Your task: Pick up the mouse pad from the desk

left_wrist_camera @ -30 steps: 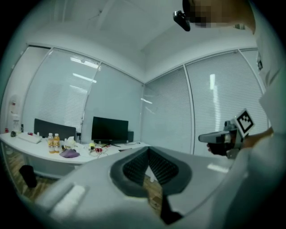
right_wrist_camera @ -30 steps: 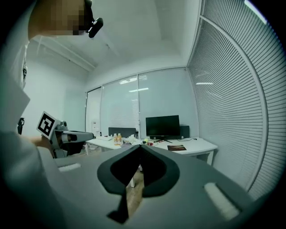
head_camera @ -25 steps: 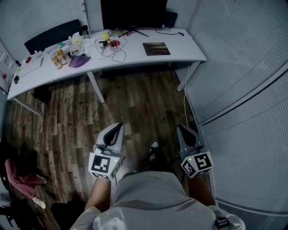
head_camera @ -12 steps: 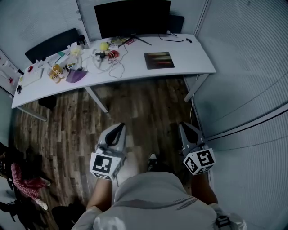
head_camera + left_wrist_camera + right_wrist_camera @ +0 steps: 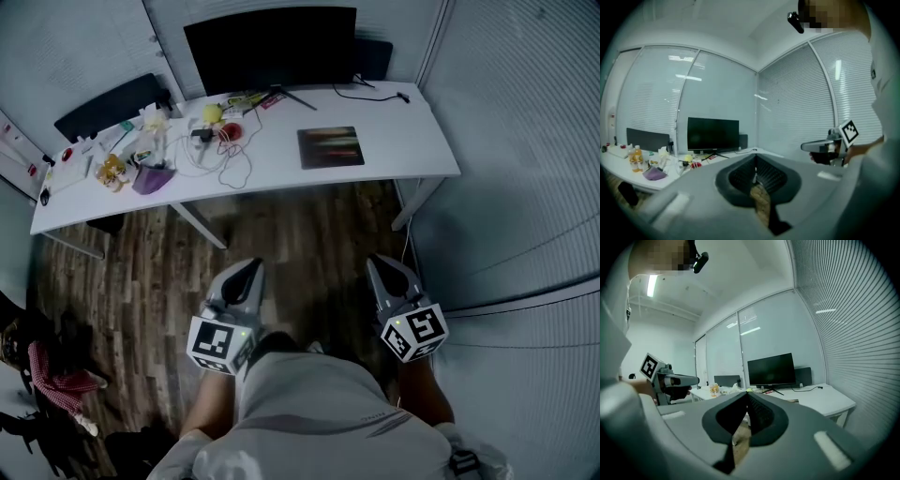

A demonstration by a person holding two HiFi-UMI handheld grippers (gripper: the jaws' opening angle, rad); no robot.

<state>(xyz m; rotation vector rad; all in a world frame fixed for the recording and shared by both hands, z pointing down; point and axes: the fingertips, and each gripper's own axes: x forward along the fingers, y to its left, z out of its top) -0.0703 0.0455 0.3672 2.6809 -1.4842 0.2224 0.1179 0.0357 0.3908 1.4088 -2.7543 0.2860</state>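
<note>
The dark rectangular mouse pad (image 5: 330, 147) lies flat on the white desk (image 5: 412, 141), right of centre, in front of the black monitor (image 5: 270, 49). My left gripper (image 5: 250, 267) and right gripper (image 5: 380, 267) are both shut and hold nothing. They hang side by side over the wooden floor (image 5: 281, 234), well short of the desk and pointing toward it. In the left gripper view the shut gripper (image 5: 755, 177) faces the desk, with the right gripper (image 5: 820, 146) at its side. The right gripper view shows the shut gripper (image 5: 746, 405), and a thin edge of the mouse pad (image 5: 791, 401) just beyond it.
Cables, a purple bowl (image 5: 152, 178), bottles and small clutter cover the desk's left half. A black chair back (image 5: 108, 105) stands behind it. Desk legs (image 5: 199, 223) run down to the floor. Blind-covered glass walls (image 5: 525, 169) close in on the right. A red checked cloth (image 5: 52, 370) lies at the lower left.
The desk and mouse pad have slid lower and grown larger in the head view: I have moved closer to the desk. Both grippers stayed shut and level in front of me.
</note>
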